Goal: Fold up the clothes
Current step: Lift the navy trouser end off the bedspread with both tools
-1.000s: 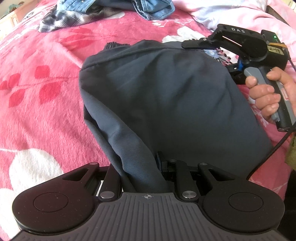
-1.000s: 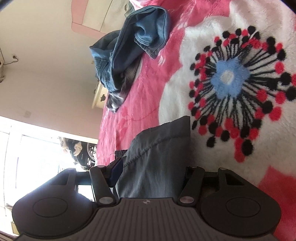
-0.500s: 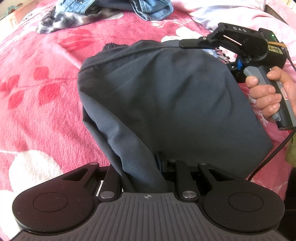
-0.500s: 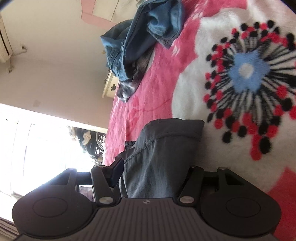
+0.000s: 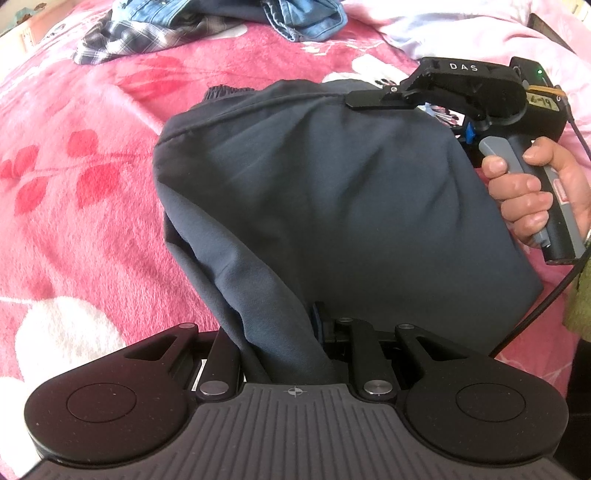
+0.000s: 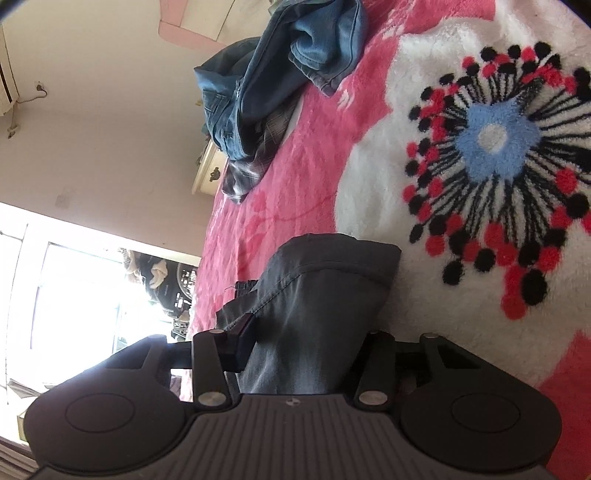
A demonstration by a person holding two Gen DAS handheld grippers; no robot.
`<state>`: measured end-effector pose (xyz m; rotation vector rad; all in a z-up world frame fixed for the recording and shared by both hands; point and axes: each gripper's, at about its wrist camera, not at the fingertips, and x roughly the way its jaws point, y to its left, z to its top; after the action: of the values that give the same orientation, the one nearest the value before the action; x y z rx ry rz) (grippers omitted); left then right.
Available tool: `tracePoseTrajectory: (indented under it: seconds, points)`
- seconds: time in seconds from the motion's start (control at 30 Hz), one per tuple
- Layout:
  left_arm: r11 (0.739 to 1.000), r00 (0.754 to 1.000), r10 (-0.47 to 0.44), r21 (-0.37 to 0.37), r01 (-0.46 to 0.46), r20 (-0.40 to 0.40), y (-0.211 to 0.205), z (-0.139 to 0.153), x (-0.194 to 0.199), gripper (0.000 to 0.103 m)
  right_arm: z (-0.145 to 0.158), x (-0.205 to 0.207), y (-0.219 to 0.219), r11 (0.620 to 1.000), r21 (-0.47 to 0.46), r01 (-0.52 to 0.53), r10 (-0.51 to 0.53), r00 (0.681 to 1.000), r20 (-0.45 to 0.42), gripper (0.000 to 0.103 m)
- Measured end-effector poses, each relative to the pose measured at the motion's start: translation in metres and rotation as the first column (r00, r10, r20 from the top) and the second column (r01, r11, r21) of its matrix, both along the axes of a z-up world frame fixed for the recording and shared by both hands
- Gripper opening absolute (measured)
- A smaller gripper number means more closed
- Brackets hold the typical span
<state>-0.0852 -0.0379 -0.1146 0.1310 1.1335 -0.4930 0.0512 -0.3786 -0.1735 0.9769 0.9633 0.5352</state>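
Left gripper [image 5: 291, 354] clamped narrow on bunched dark navy garment [image 5: 332, 192], which spreads ahead of it over the pink floral blanket [image 5: 74, 192]. Right gripper [image 6: 306, 354], marked "DAS", closing on the garment's far corner. Jeans [image 5: 303, 18] and plaid shirt [image 5: 122, 37] beyond.

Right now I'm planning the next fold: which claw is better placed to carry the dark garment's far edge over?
Right, probably. The right claw is at the dark garment's far edge, closing on it. The left claw pinches the near end, anchoring it.
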Motion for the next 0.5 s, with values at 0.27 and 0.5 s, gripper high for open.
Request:
tracePoseTrajectory:
  seconds: [0.27, 0.5]
  points:
    - [1.000, 1.000, 0.011, -0.005, -0.011, 0.009, 0.000, 0.000, -0.003, 0.017, 0.003, -0.002, 0.005, 0.996, -0.090, -0.014, 0.017, 0.999, 0.029, 0.025]
    - [1.000, 1.000, 0.013, -0.018, -0.013, 0.016, 0.002, 0.000, -0.005, 0.017, 0.019, -0.010, 0.015, 0.976, -0.217, -0.017, 0.044, 0.992, 0.120, 0.015]
